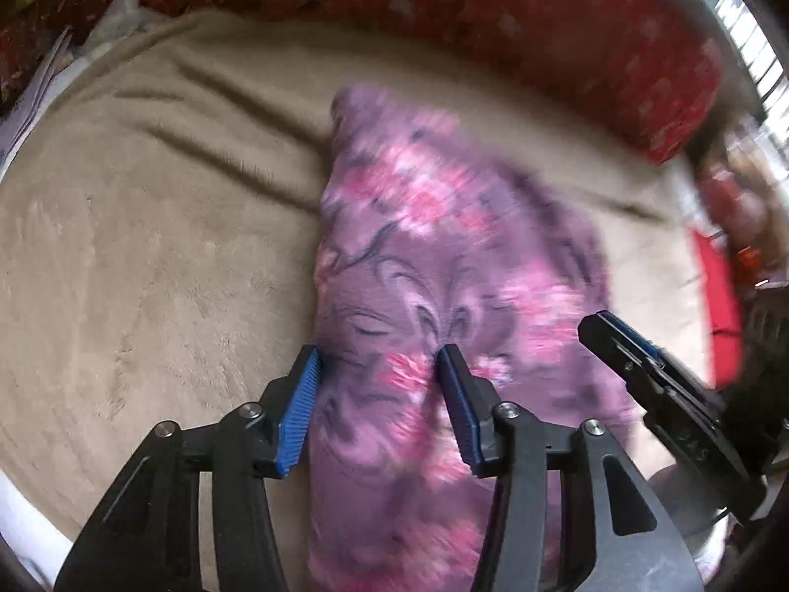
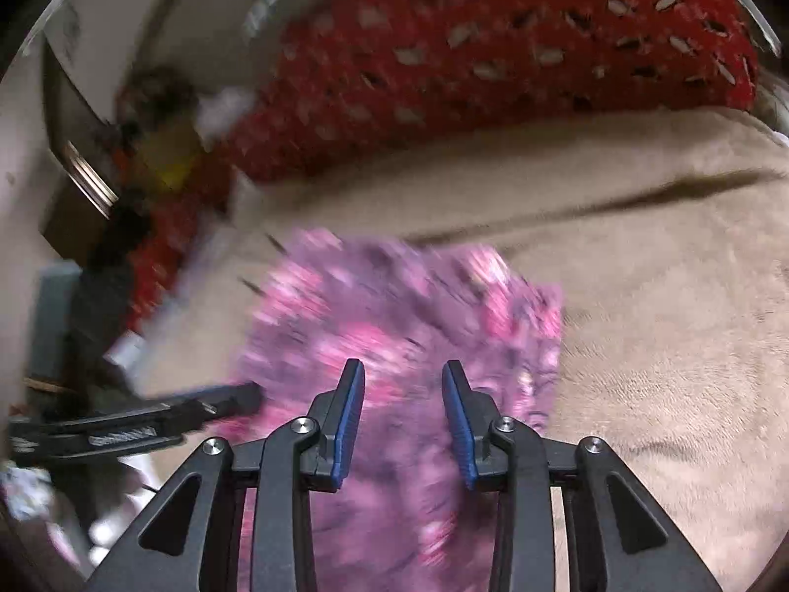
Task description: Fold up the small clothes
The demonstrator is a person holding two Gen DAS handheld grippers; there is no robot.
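A small purple garment with pink flowers (image 1: 444, 266) lies on a beige fleece blanket (image 1: 148, 246). It also shows in the right wrist view (image 2: 394, 325). My left gripper (image 1: 379, 360) is open, its blue pads (image 1: 301, 409) spread just above the garment's near end, with cloth between and below them. My right gripper (image 2: 403, 370) is open over the same garment, holding nothing. The right gripper also shows at the right of the left wrist view (image 1: 641, 365). The left gripper shows at the left edge of the right wrist view (image 2: 148, 419). Both views are motion blurred.
A red cushion with pale flecks (image 1: 542, 29) runs along the far side of the blanket (image 2: 641, 345) and shows in the right wrist view too (image 2: 493, 49). Cluttered items (image 2: 138, 158) and red cloth (image 1: 720, 296) lie past the blanket's edge.
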